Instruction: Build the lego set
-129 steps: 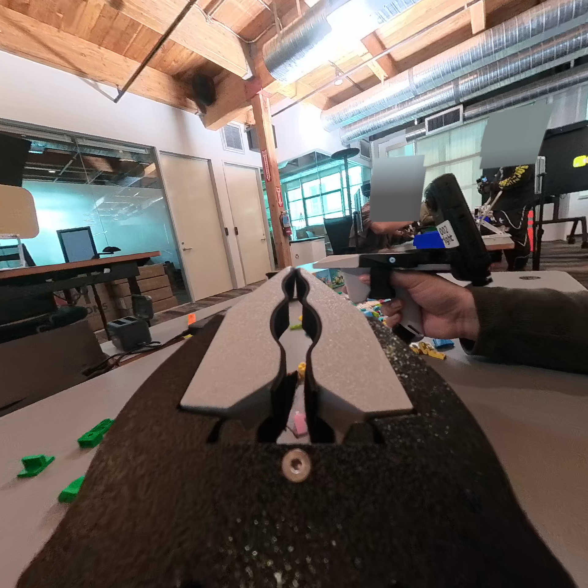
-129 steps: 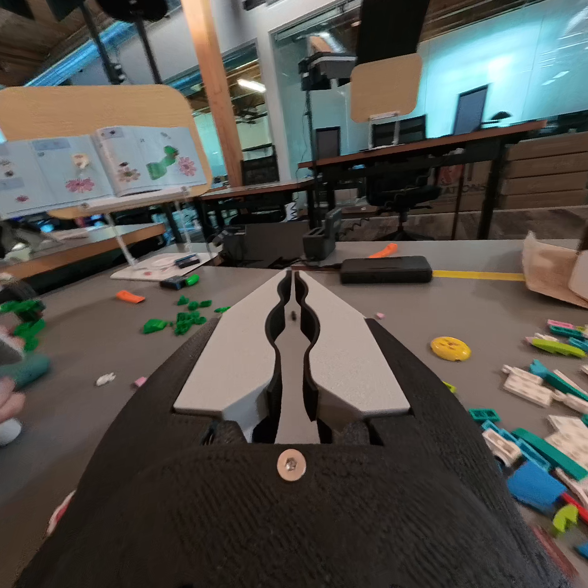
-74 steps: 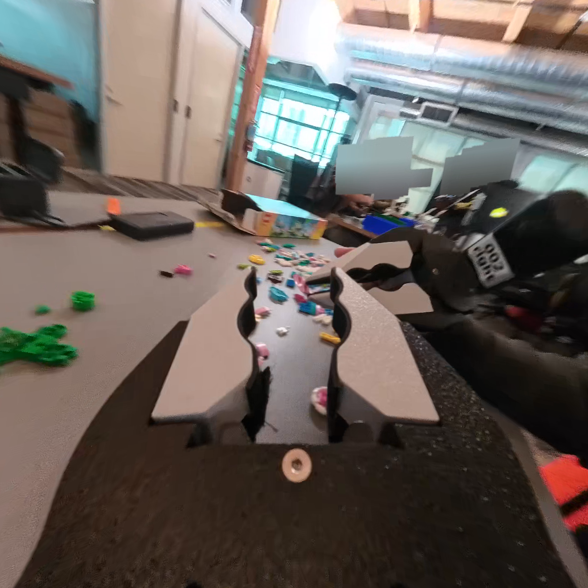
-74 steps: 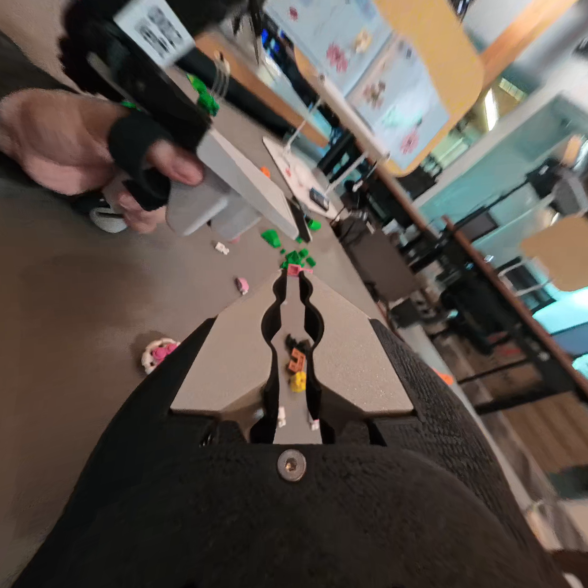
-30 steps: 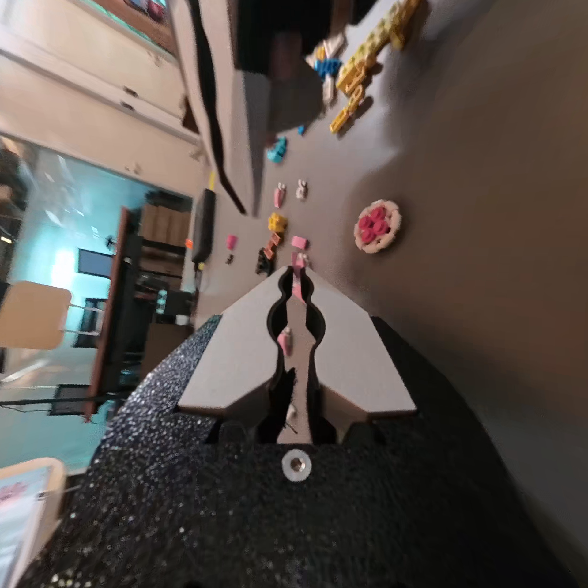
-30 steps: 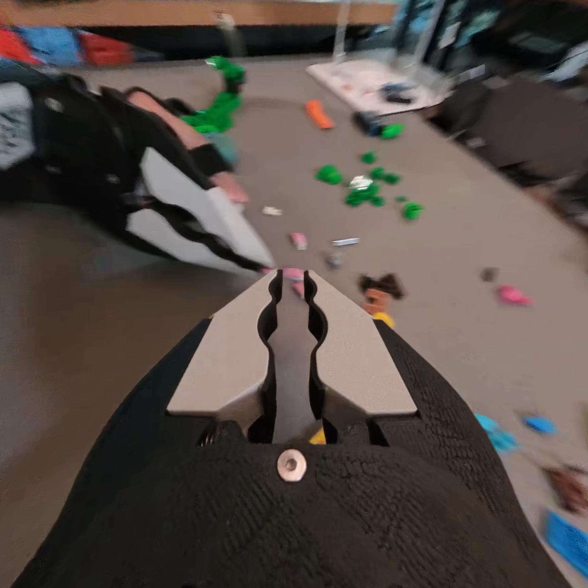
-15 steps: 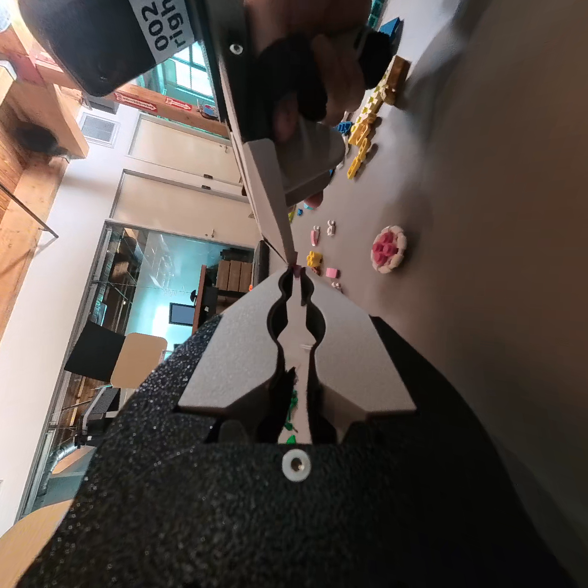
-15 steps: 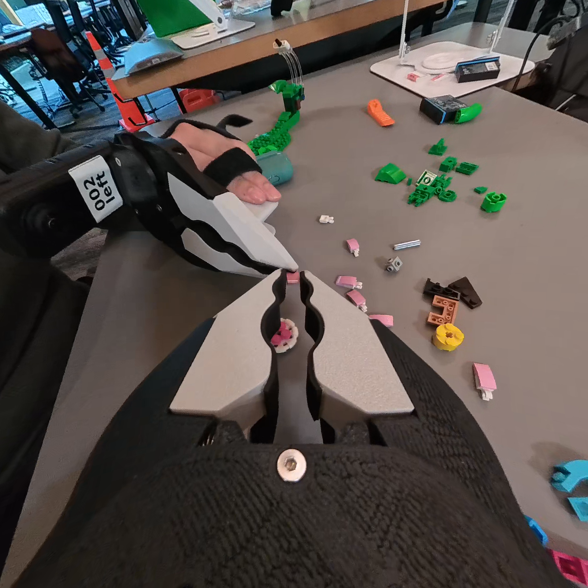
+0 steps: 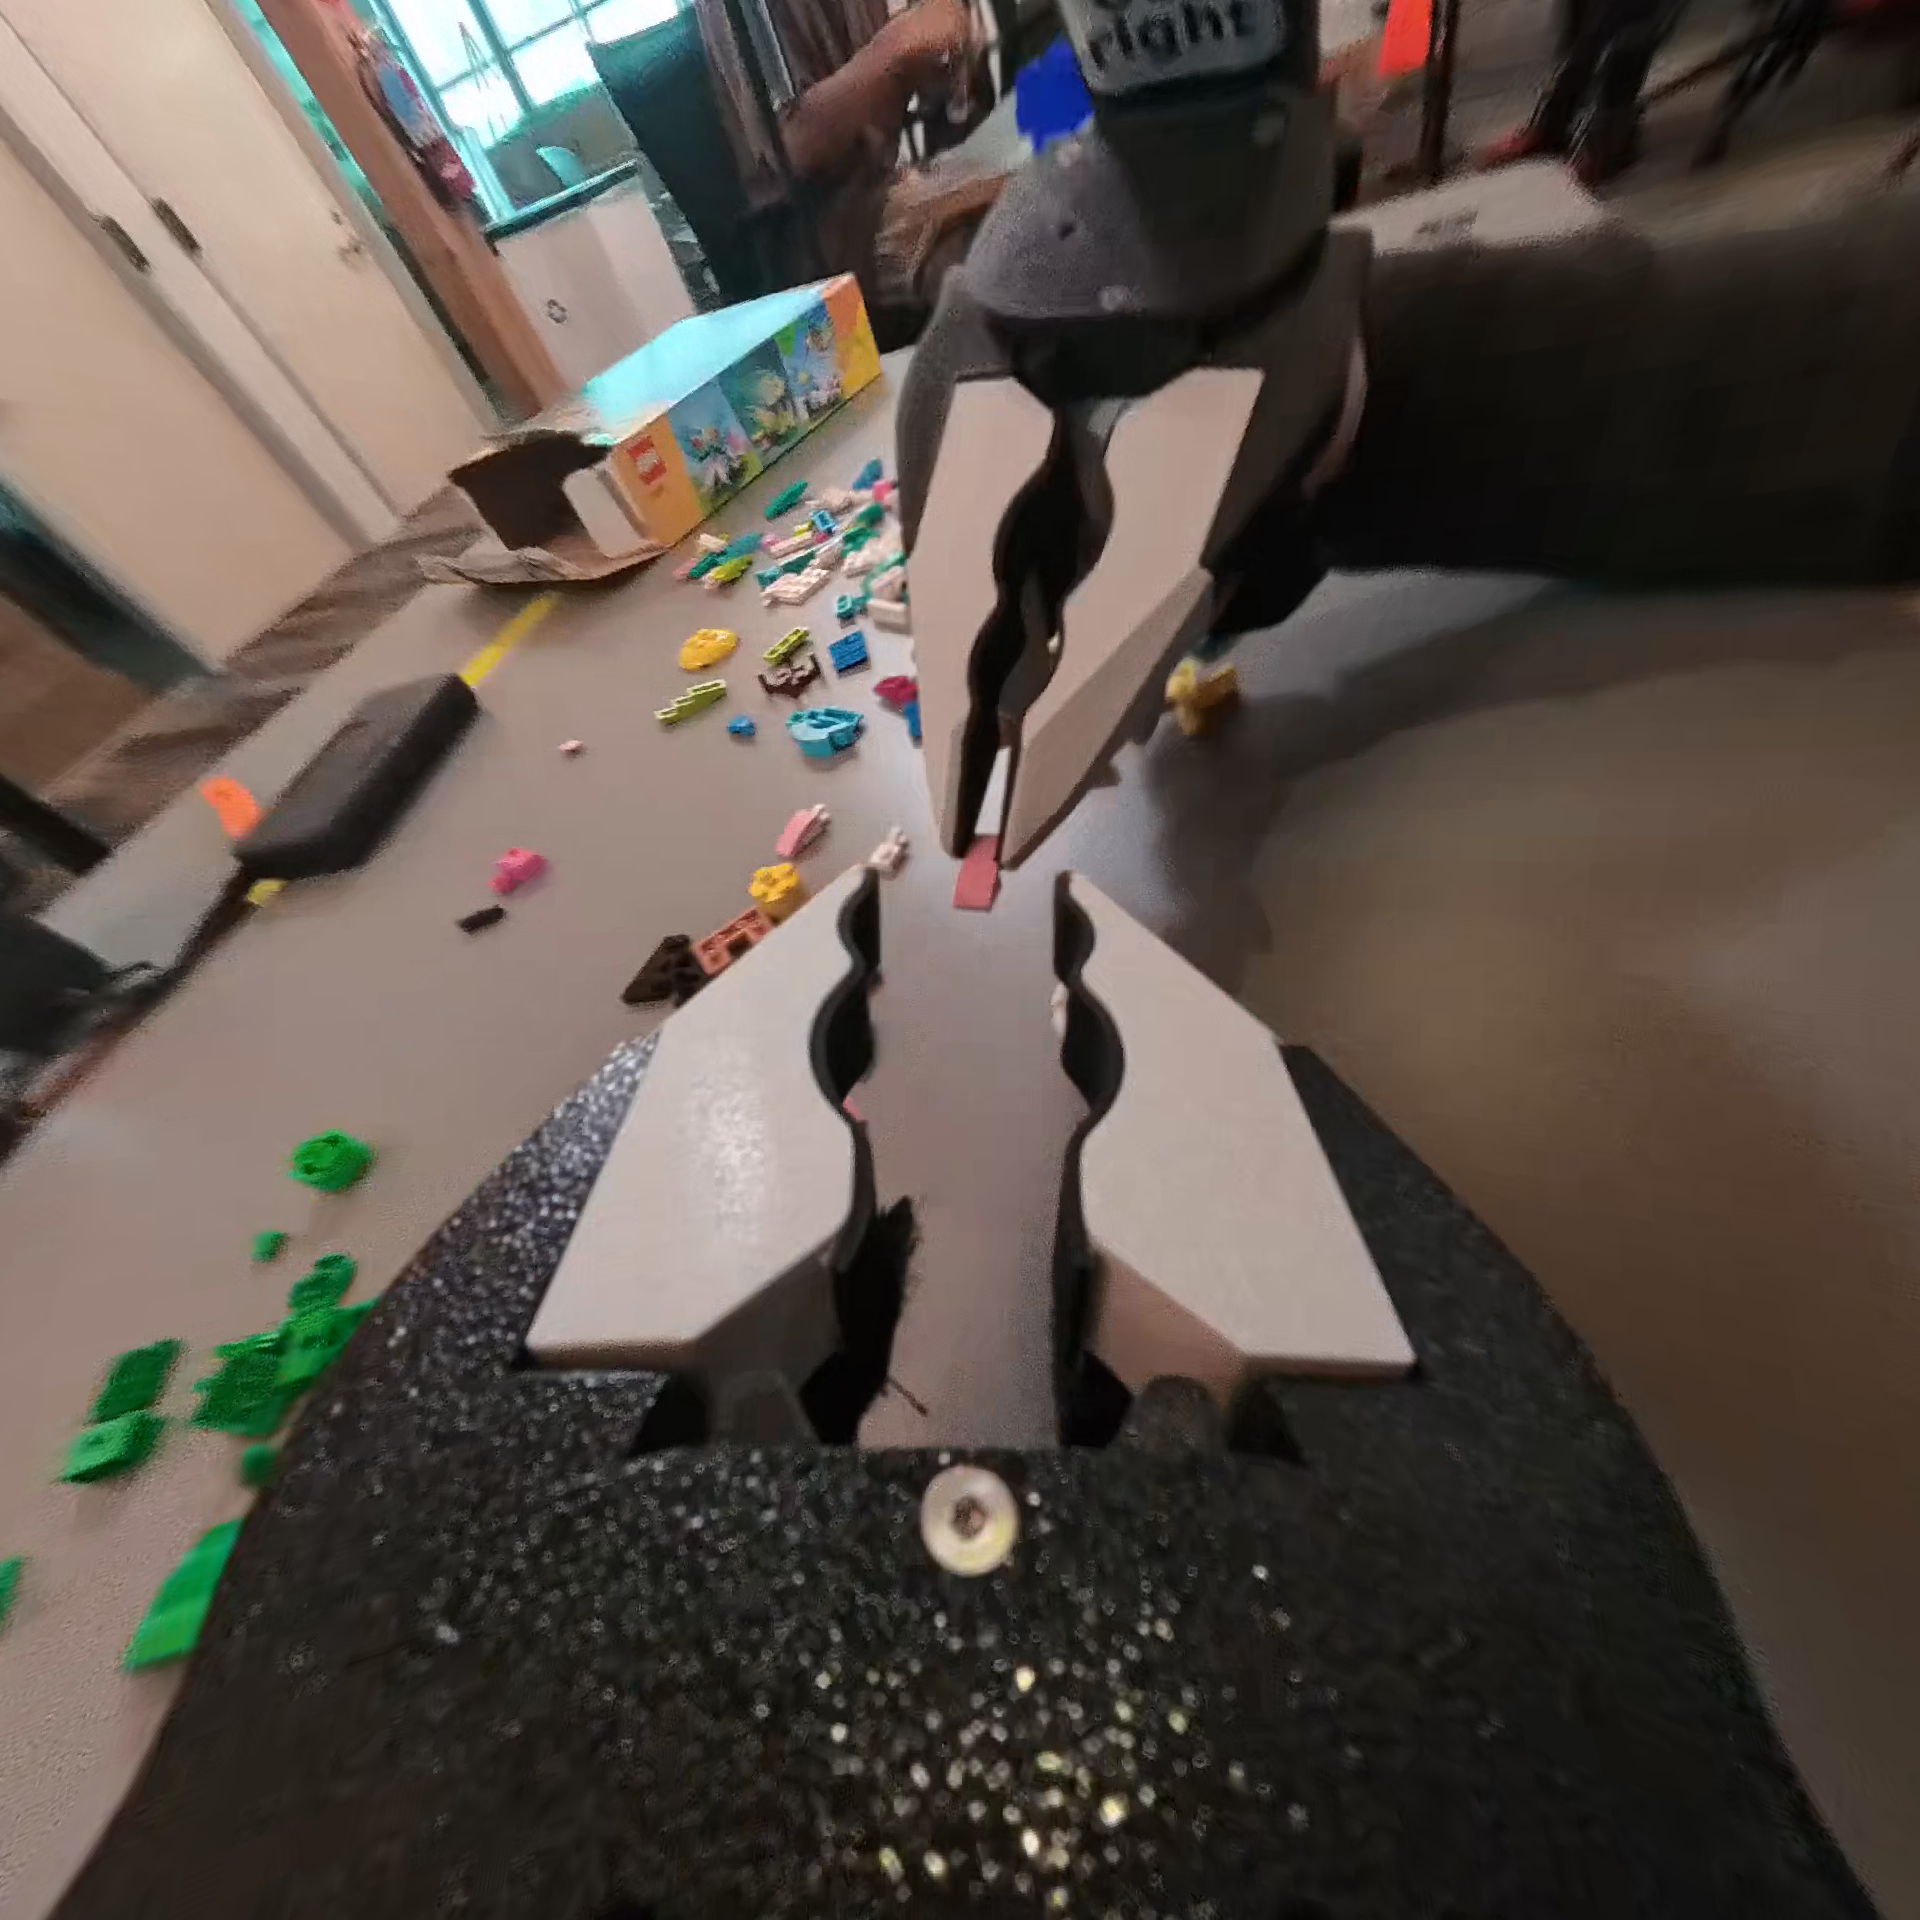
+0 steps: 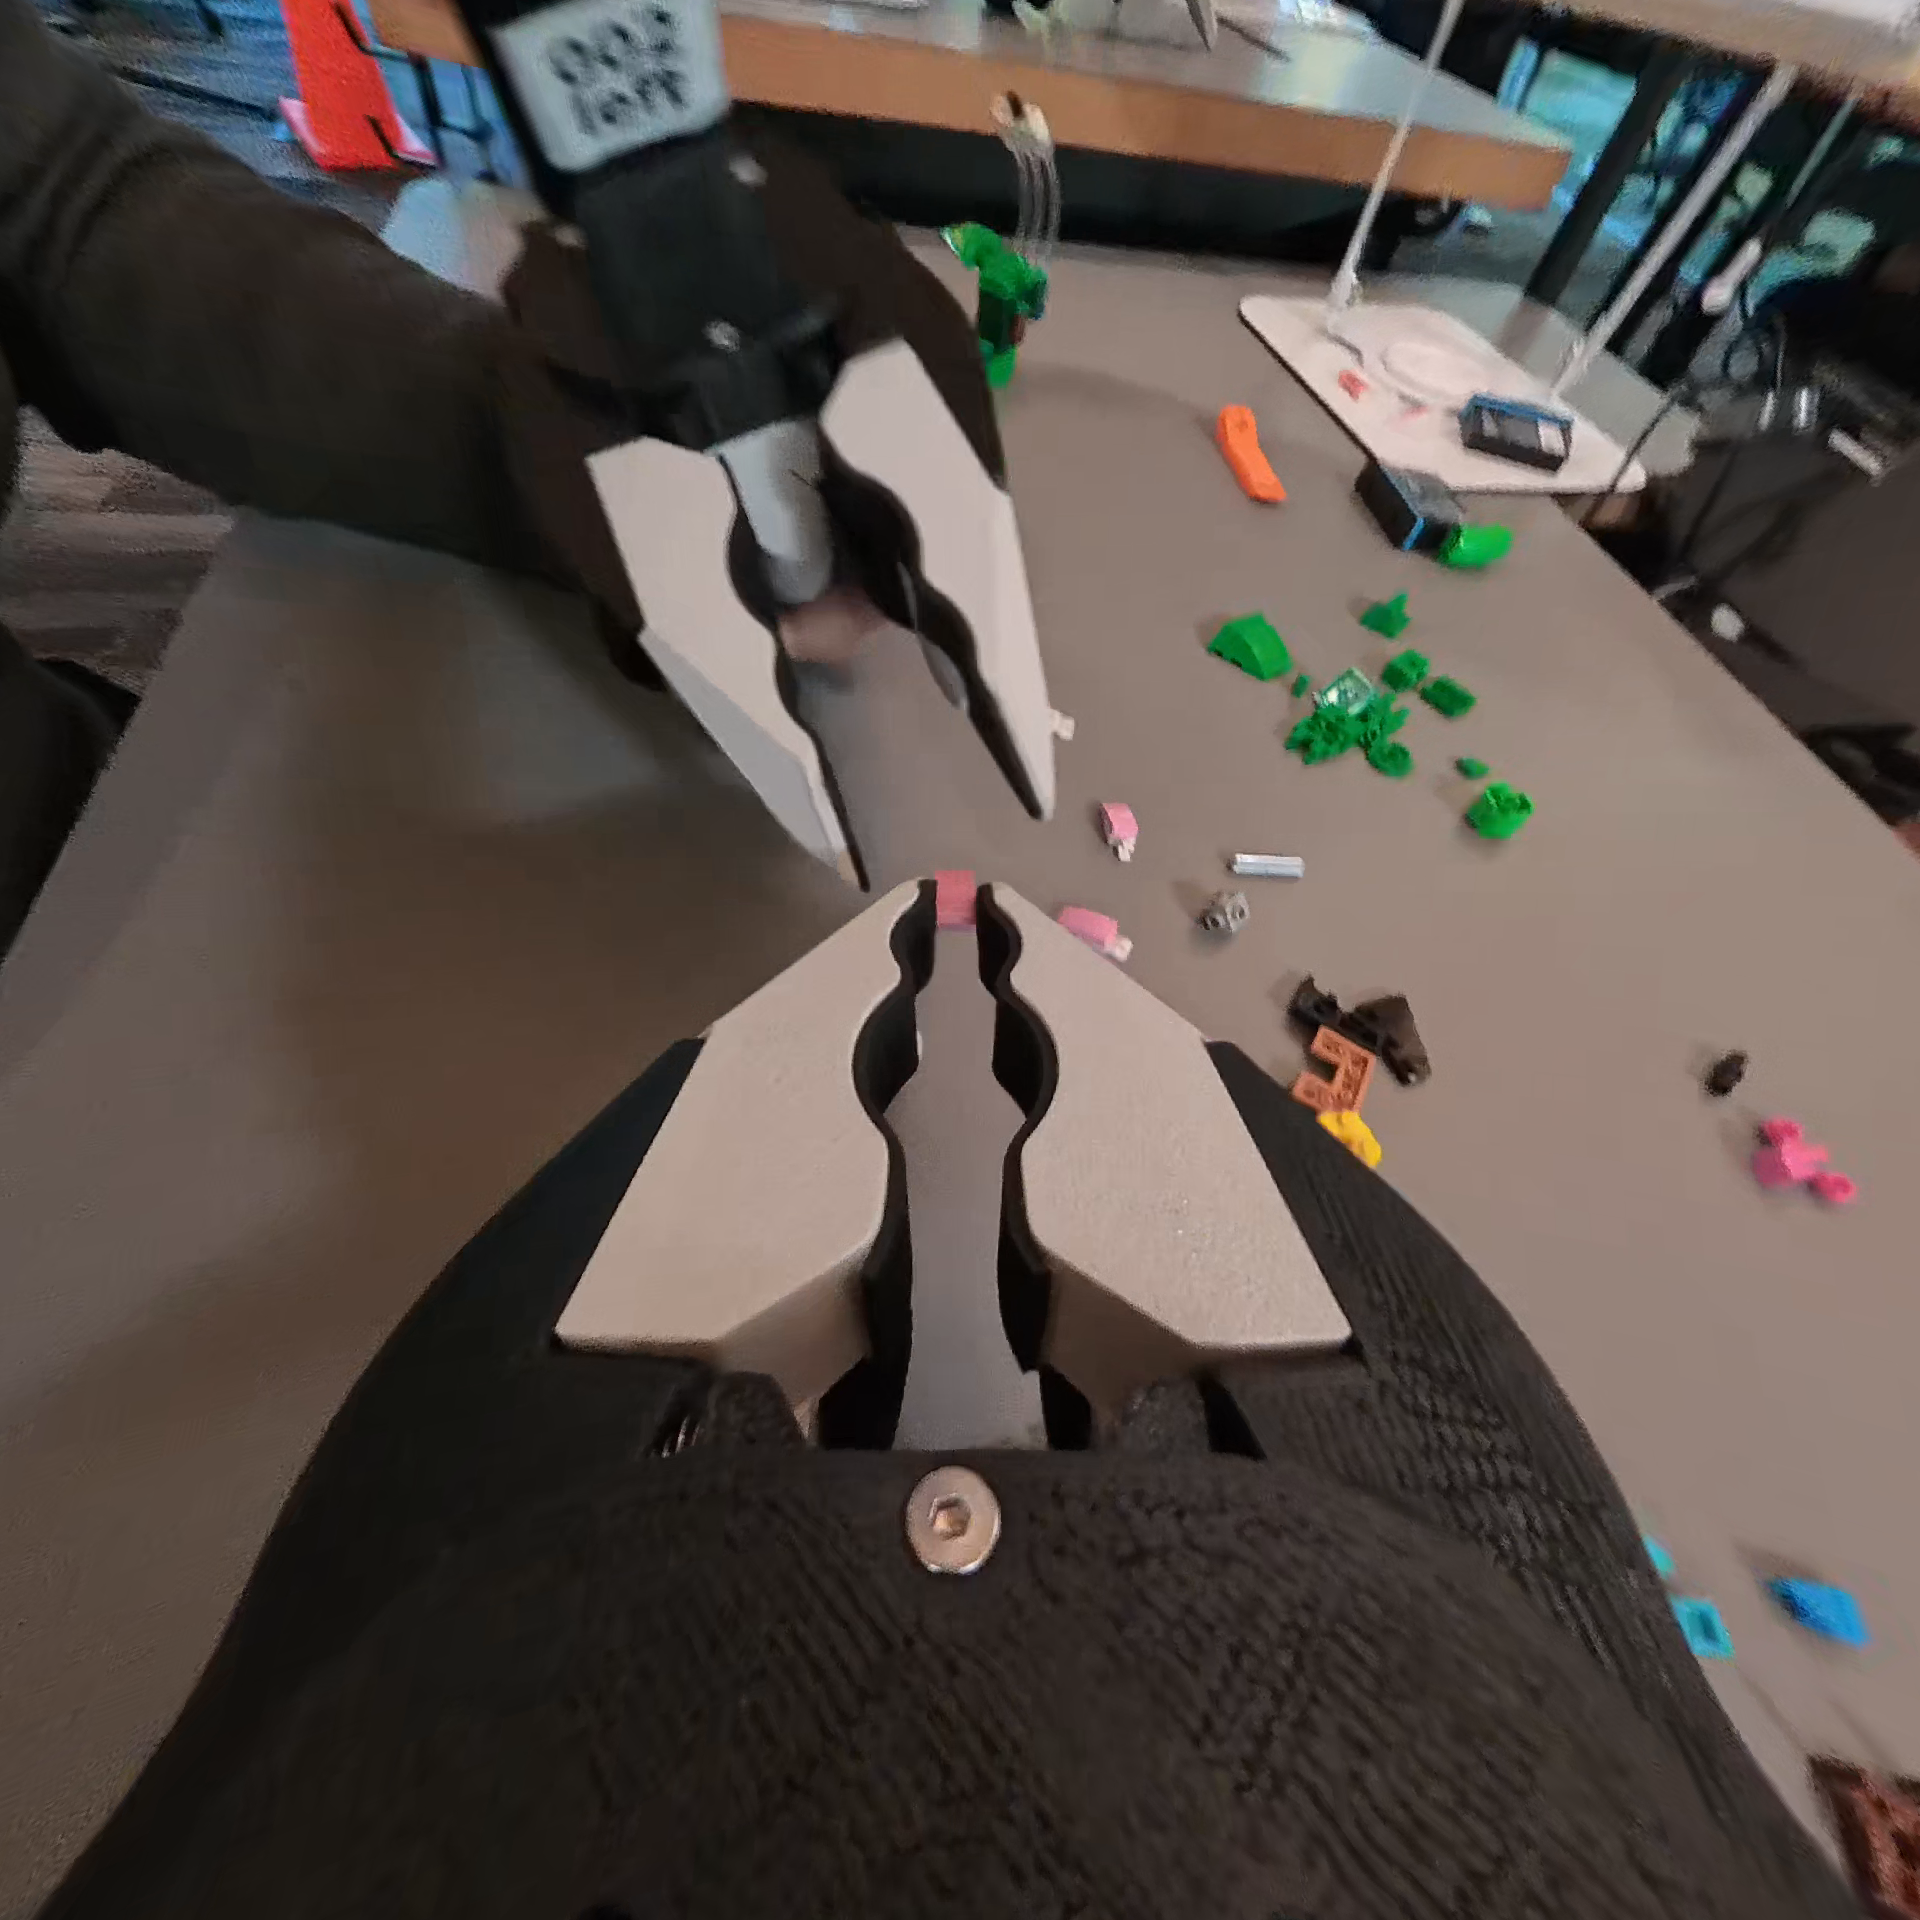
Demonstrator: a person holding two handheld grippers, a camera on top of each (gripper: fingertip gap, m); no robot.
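One small flat pink lego piece [image 10: 956, 898] is pinched at the fingertips of the right gripper [image 10: 954, 906], whose jaws close on it above the grey table [image 10: 312, 1039]. The left gripper [image 9: 964, 894] faces it just beyond, jaws spread and empty. Each gripper bears one white label.

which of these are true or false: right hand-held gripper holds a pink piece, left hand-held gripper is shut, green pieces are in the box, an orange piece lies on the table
1. The right hand-held gripper is shut on a pink piece. True.
2. The left hand-held gripper is shut. False: it is open and holds nothing.
3. The green pieces are in the box. False: they lie loose on the table.
4. An orange piece lies on the table. True.
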